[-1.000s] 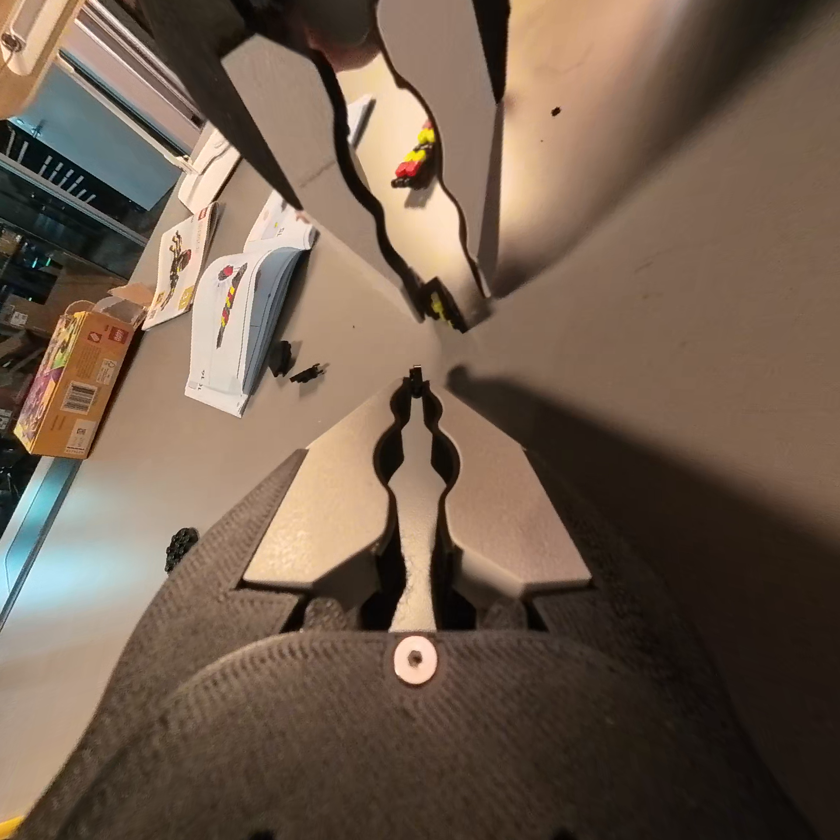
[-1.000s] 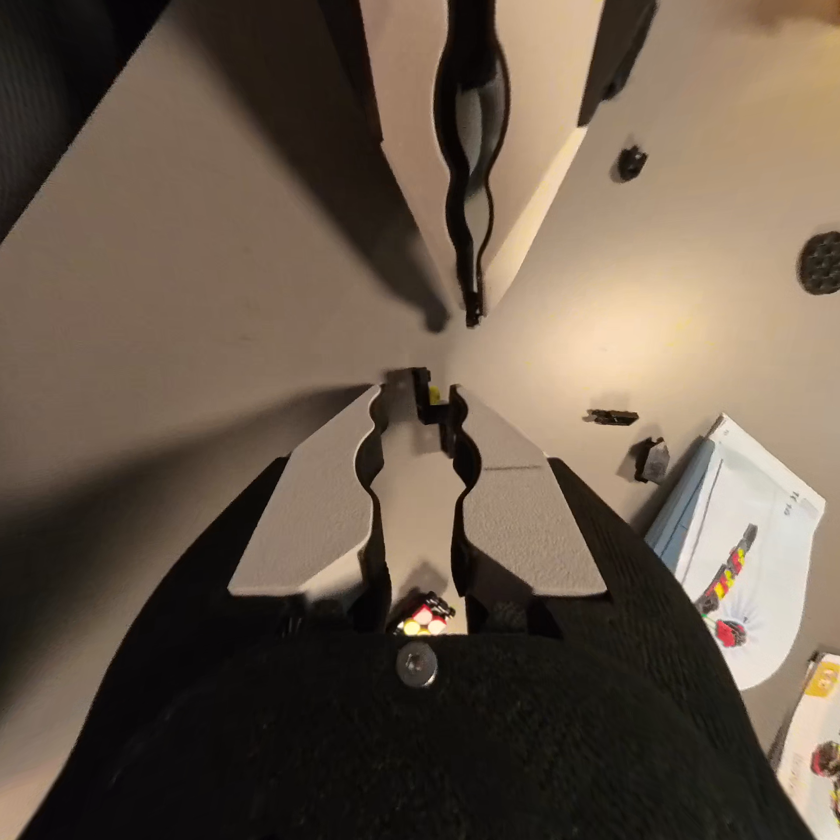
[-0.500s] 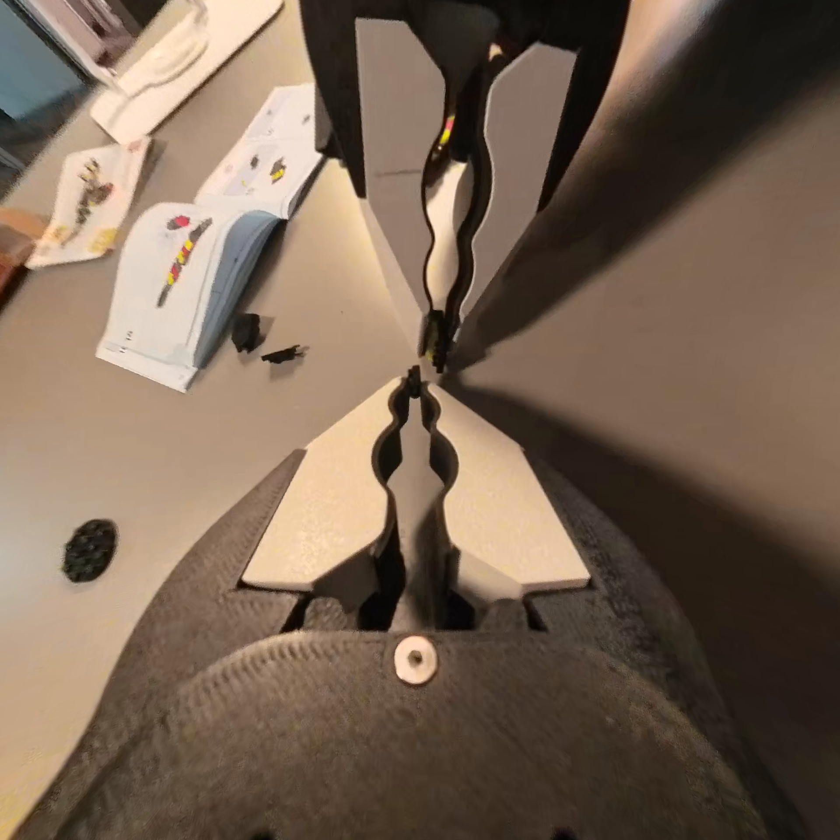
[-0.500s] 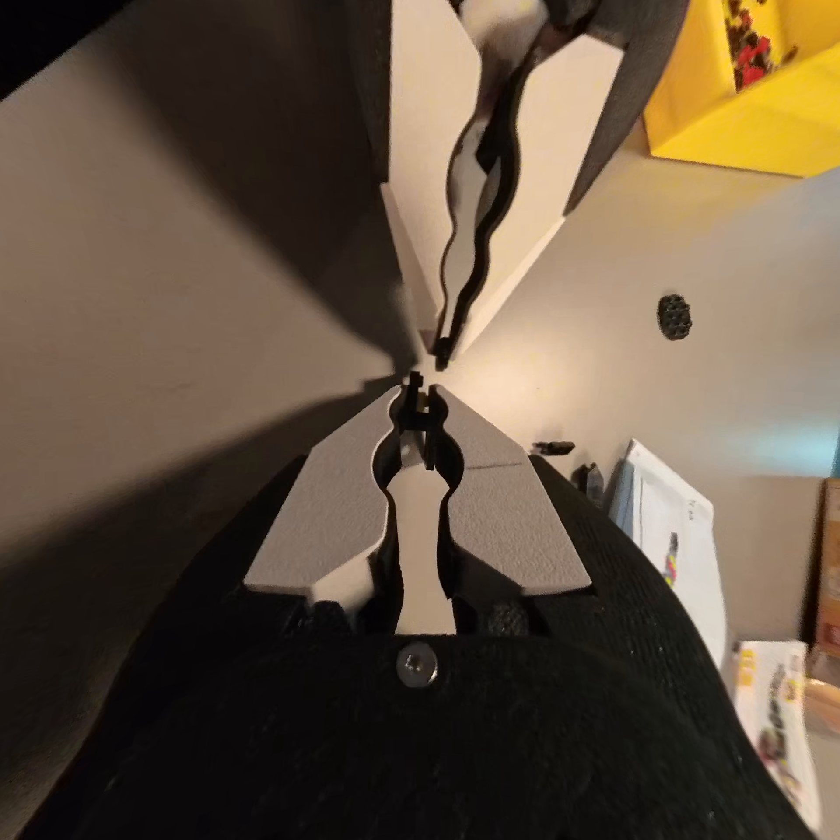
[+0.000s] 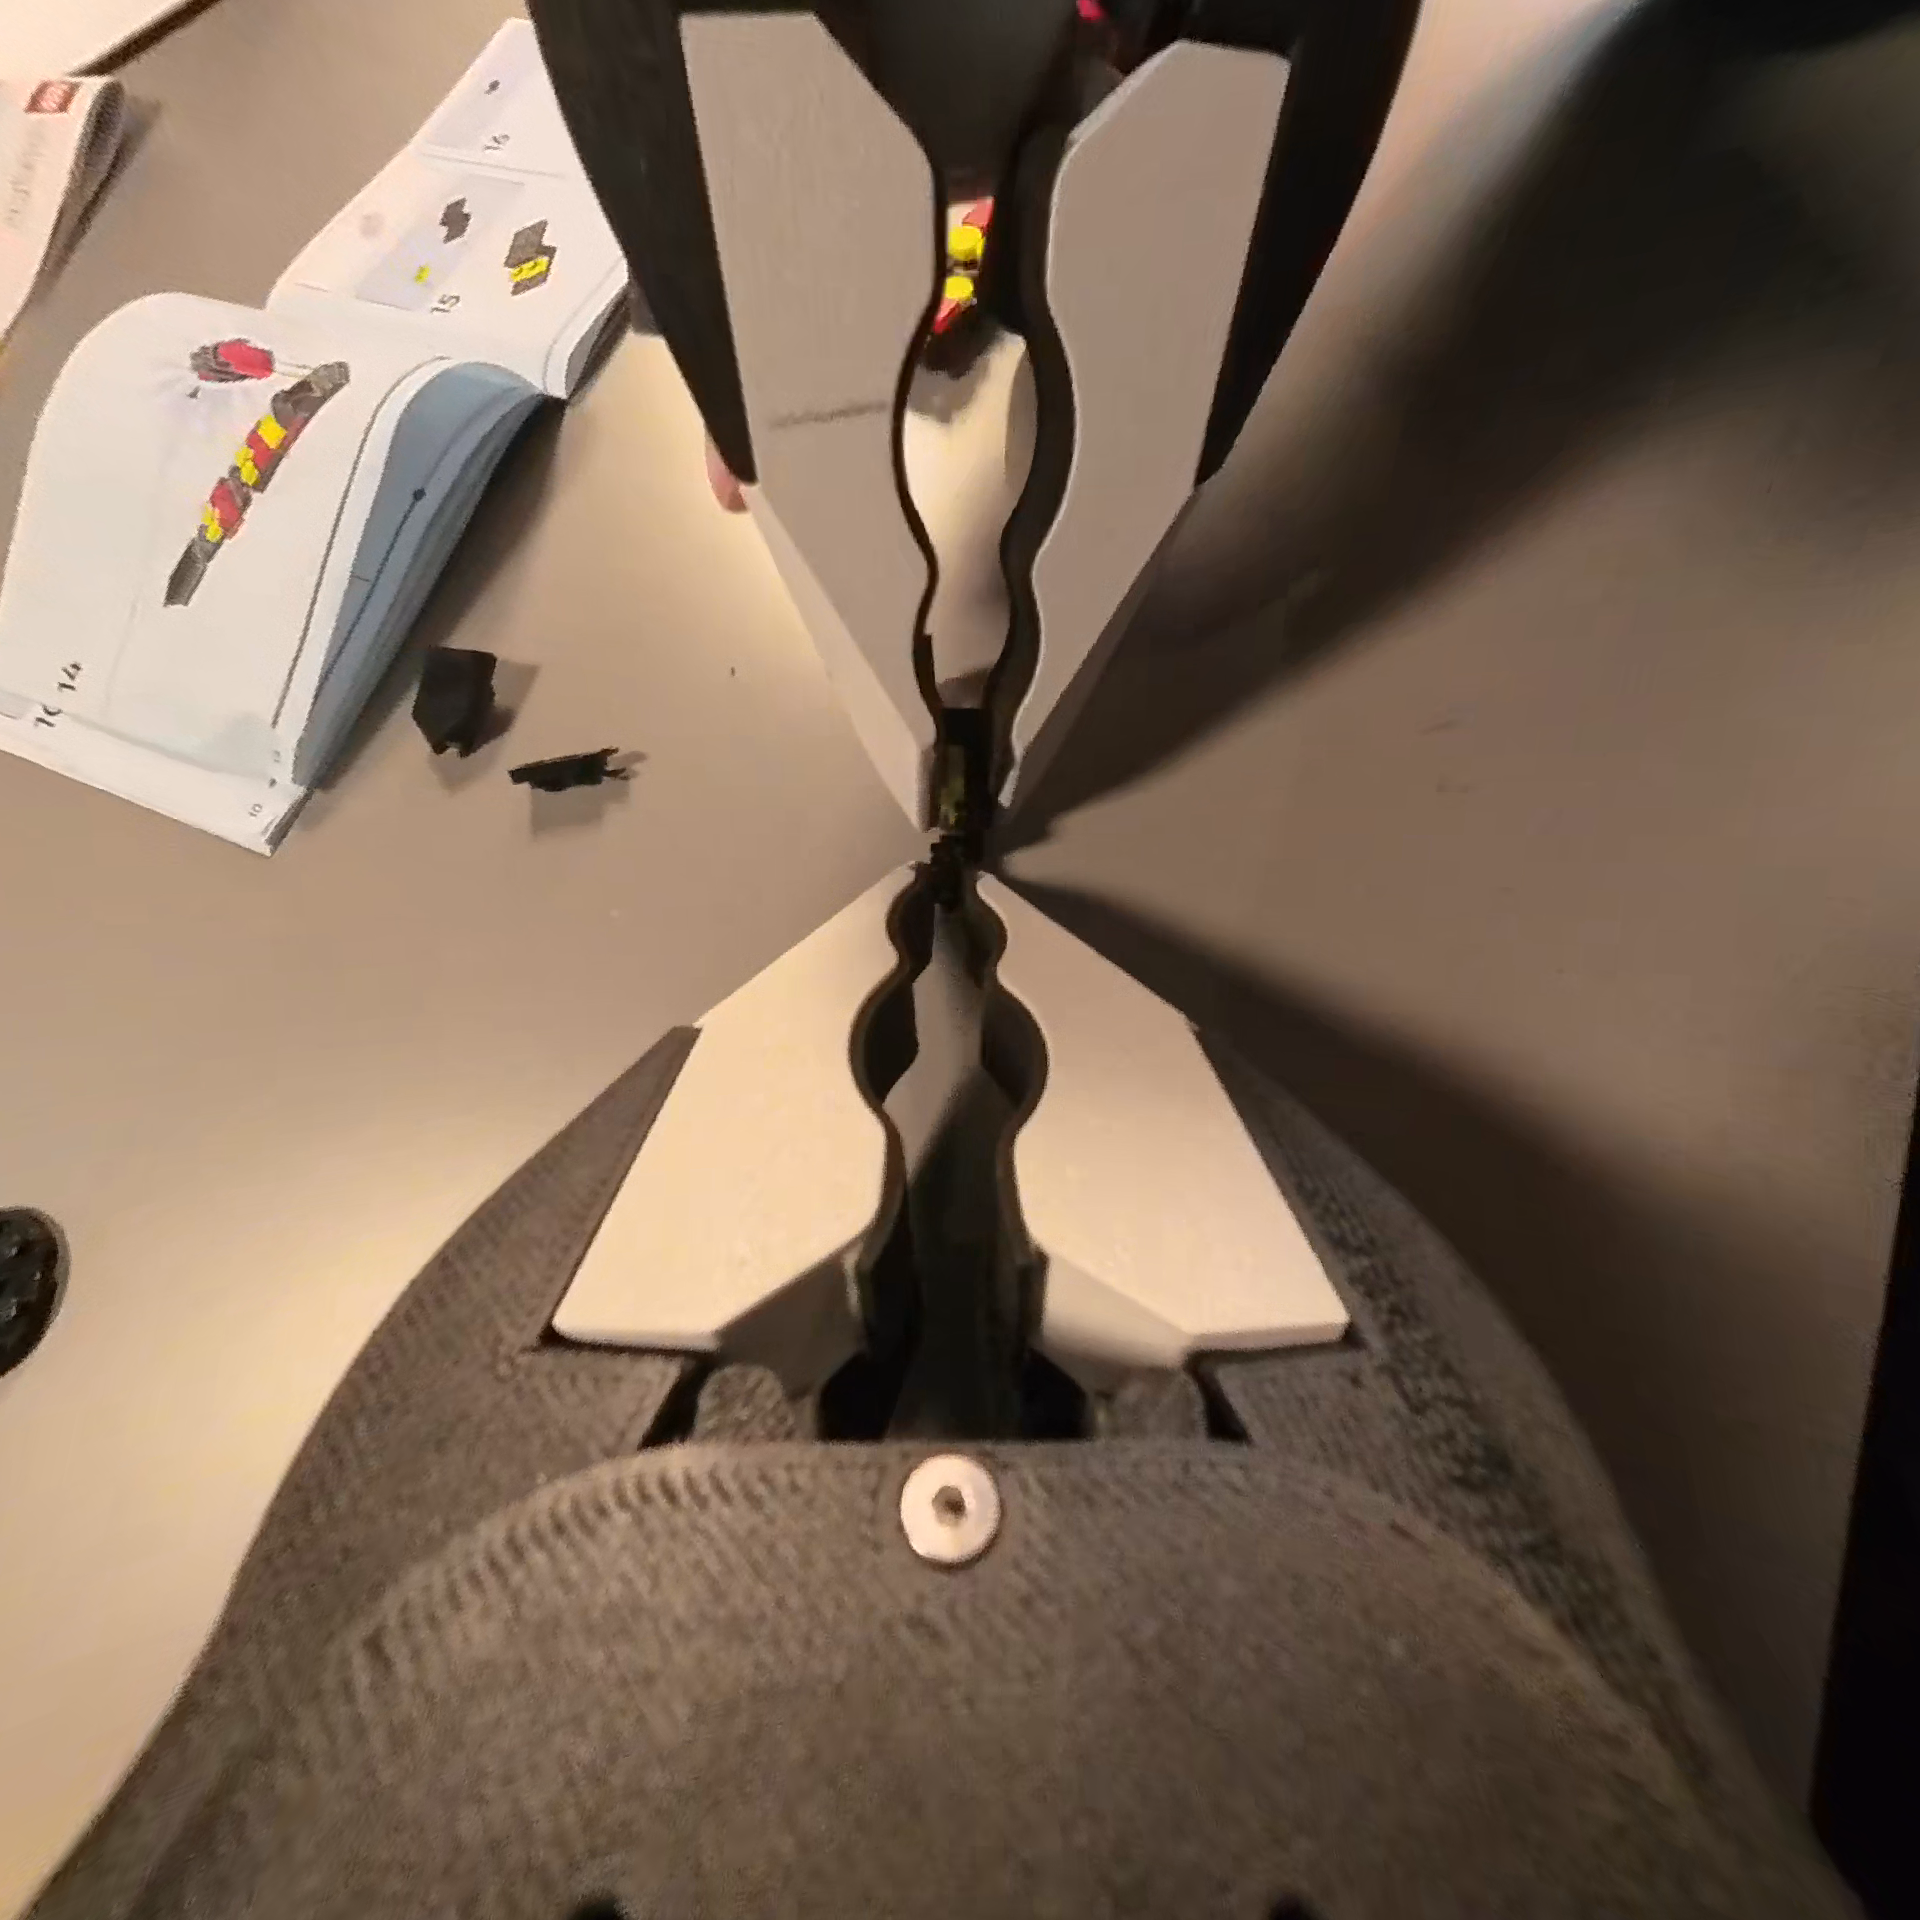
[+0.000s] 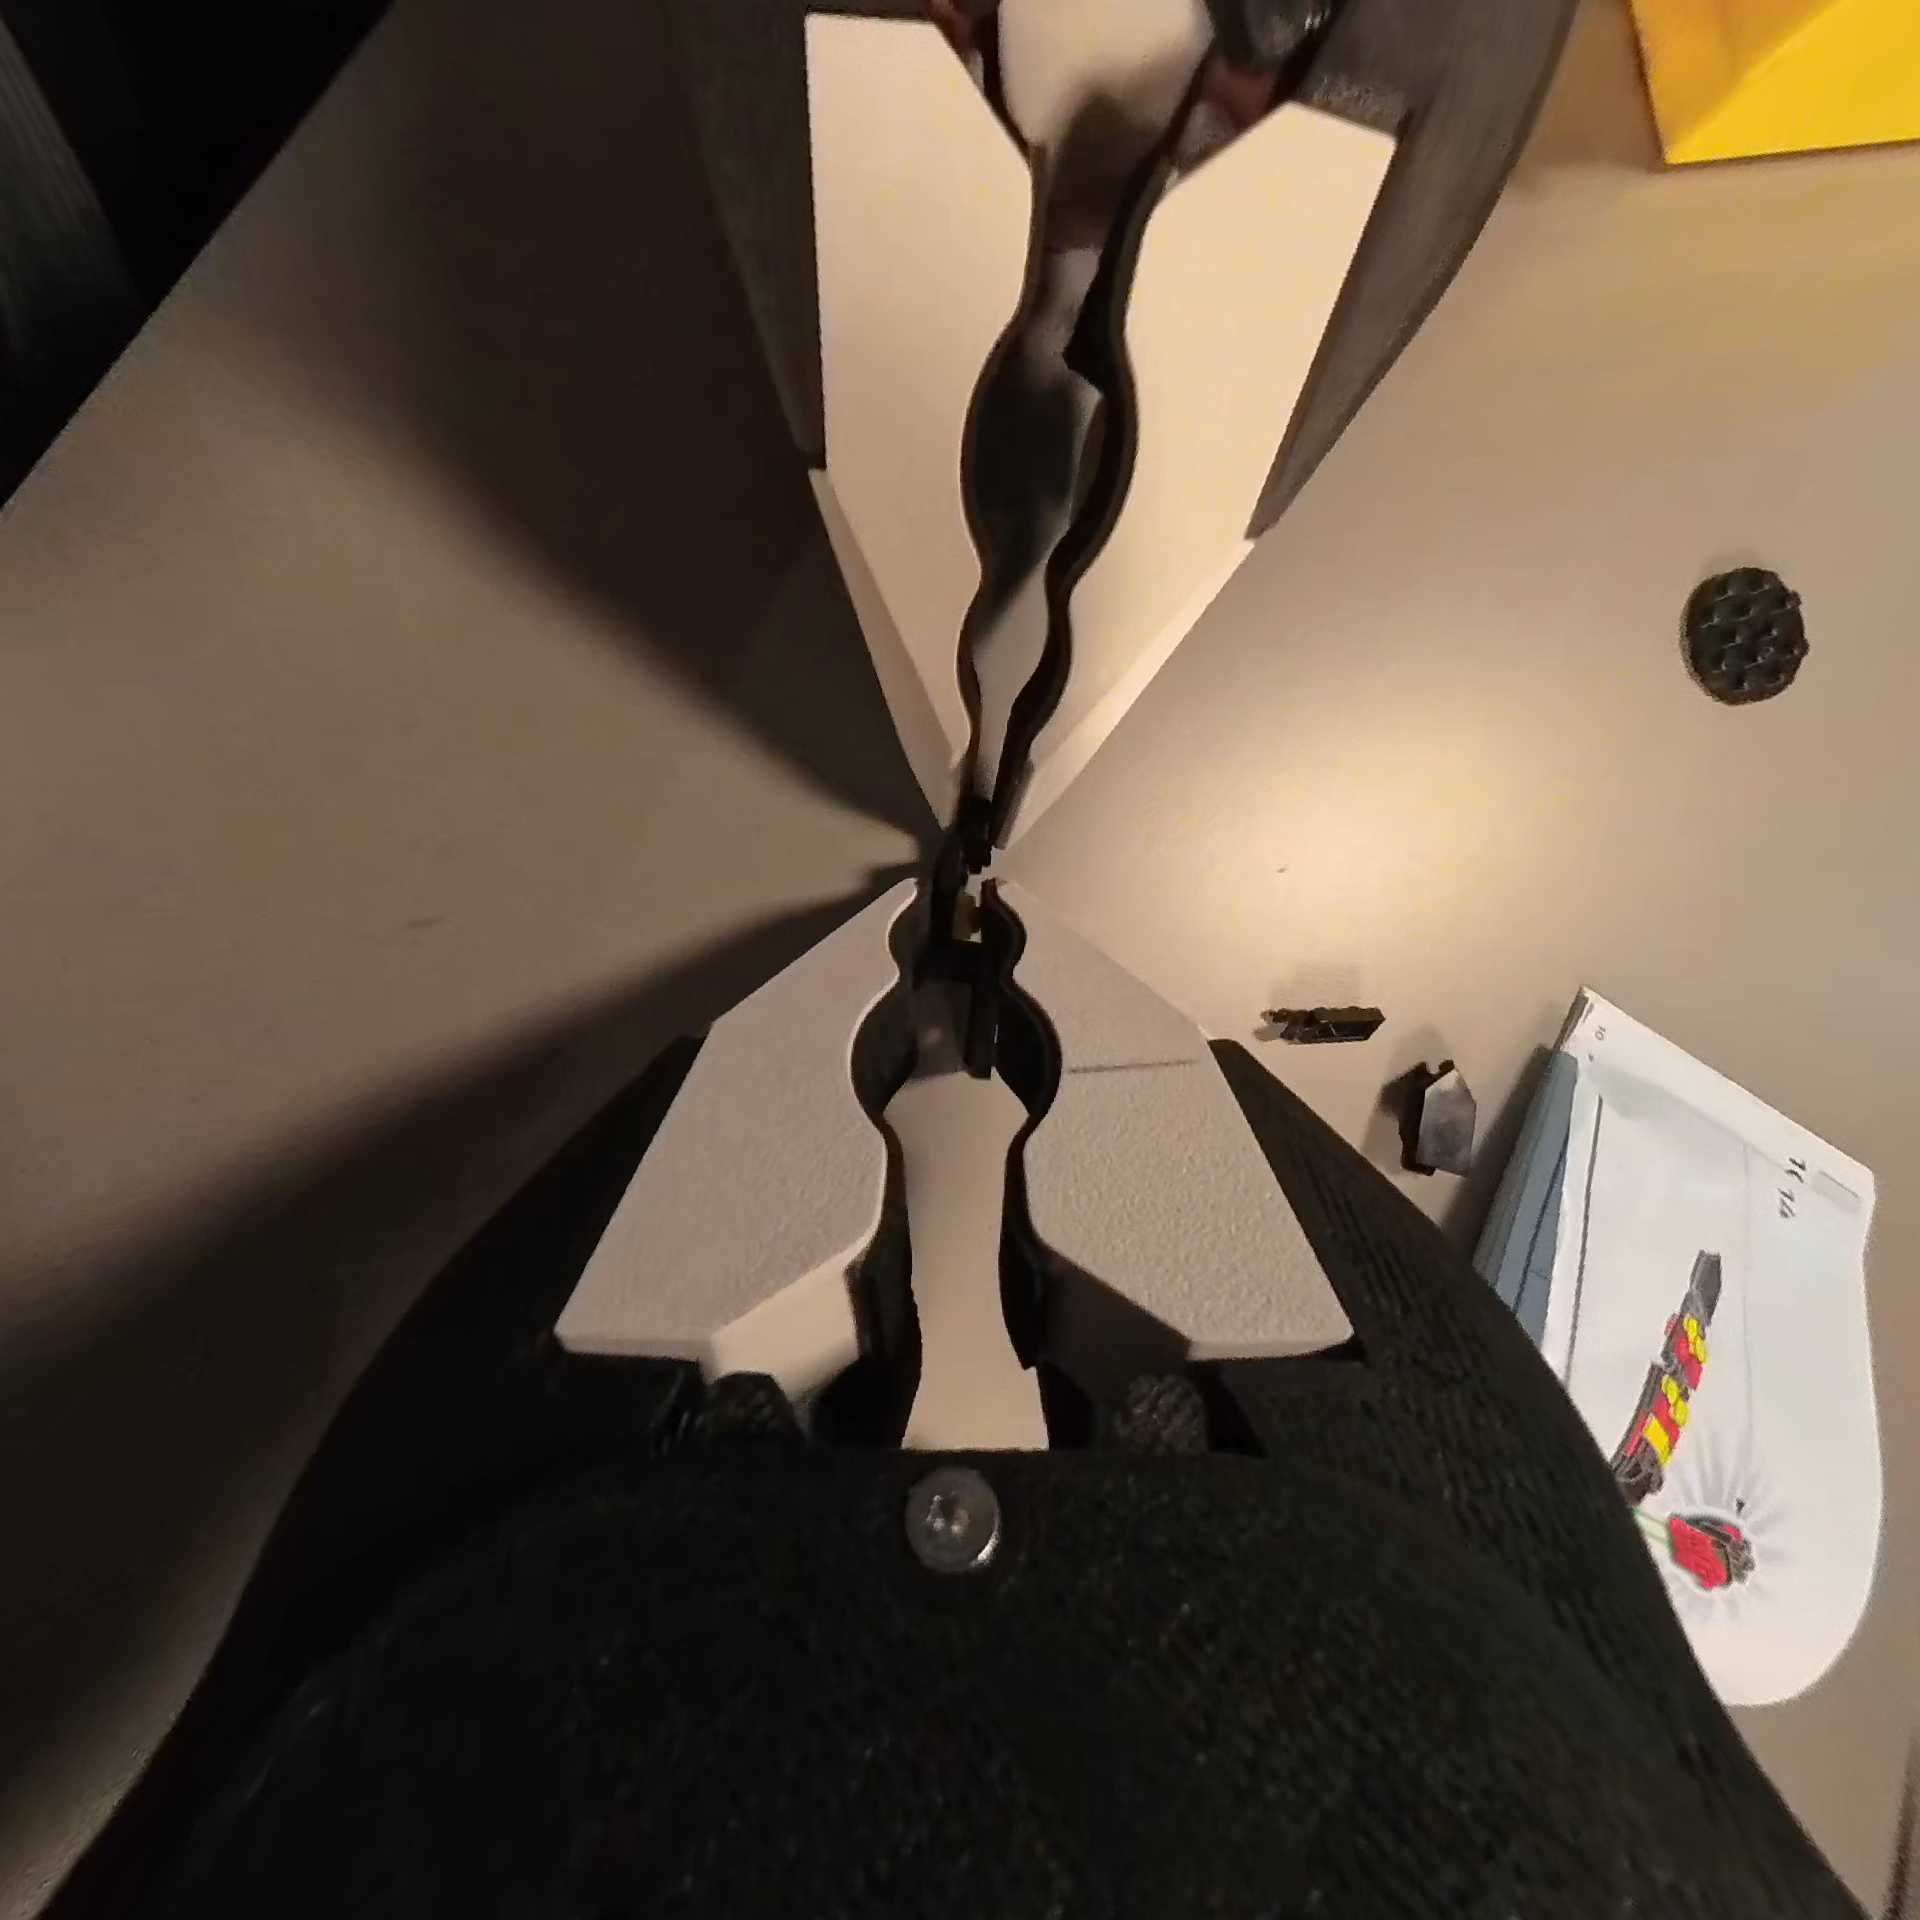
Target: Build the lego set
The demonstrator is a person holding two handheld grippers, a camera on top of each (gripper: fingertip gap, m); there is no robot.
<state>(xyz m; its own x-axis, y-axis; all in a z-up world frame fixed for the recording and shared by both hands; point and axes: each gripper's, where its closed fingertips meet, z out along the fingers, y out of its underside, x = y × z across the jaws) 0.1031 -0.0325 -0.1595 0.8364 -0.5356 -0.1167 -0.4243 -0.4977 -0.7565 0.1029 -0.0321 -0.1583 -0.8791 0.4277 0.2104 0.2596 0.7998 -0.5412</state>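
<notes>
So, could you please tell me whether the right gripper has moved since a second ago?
Yes. In the left wrist view, the right gripper has swung toward the left gripper, tips now nearly meeting, judged against the open booklet.

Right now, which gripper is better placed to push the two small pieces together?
Left, I would guess. The left gripper pinches only a tiny black piece, easy to push in. The right gripper clamps the bigger black and yellow piece, so it can simply brace.
</notes>
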